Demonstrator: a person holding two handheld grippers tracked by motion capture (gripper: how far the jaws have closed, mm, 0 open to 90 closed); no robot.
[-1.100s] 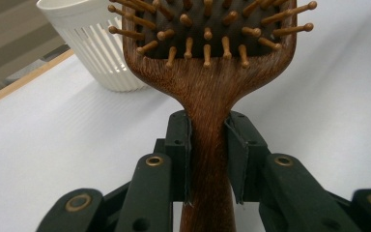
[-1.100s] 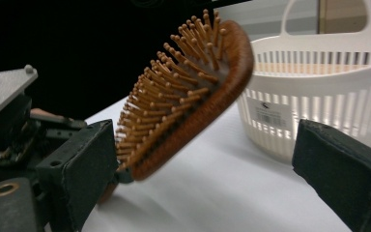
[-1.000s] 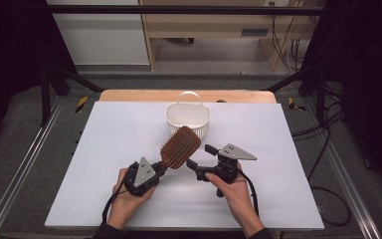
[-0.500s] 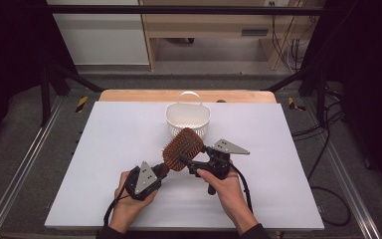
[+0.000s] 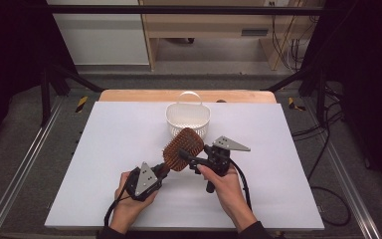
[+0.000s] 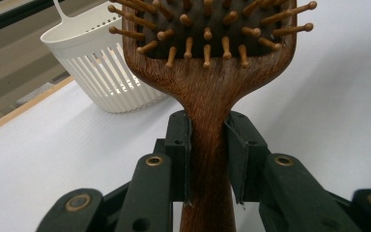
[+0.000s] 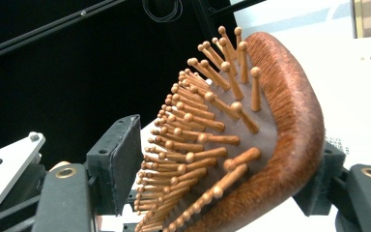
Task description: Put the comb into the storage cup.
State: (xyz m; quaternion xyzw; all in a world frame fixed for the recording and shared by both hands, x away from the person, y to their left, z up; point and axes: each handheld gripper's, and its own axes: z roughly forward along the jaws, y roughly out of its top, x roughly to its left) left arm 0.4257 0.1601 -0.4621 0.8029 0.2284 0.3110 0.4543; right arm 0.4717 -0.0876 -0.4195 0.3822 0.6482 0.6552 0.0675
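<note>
On the white table [image 5: 109, 149], counted from left to right: one left gripper [image 5: 155, 174], one wooden paddle hairbrush [image 5: 183, 148], one white slotted basket [image 5: 188, 119], one right gripper [image 5: 191, 158]. Left gripper, item one: jaws clamped on the brush handle [image 6: 207, 159], pads pressing both sides of the neck, brush lifted off the table and tilted toward the basket. Hairbrush: one, bristle pins of wood with rounded tips. Basket: one, with a loop handle, standing just behind the brush head; its contents cannot be made out. Right gripper [image 7: 222, 179]: jaws have just been closing, brush head [image 7: 270, 125] between them, far pad against the wooden back, near pad apart from the pin tips.
</note>
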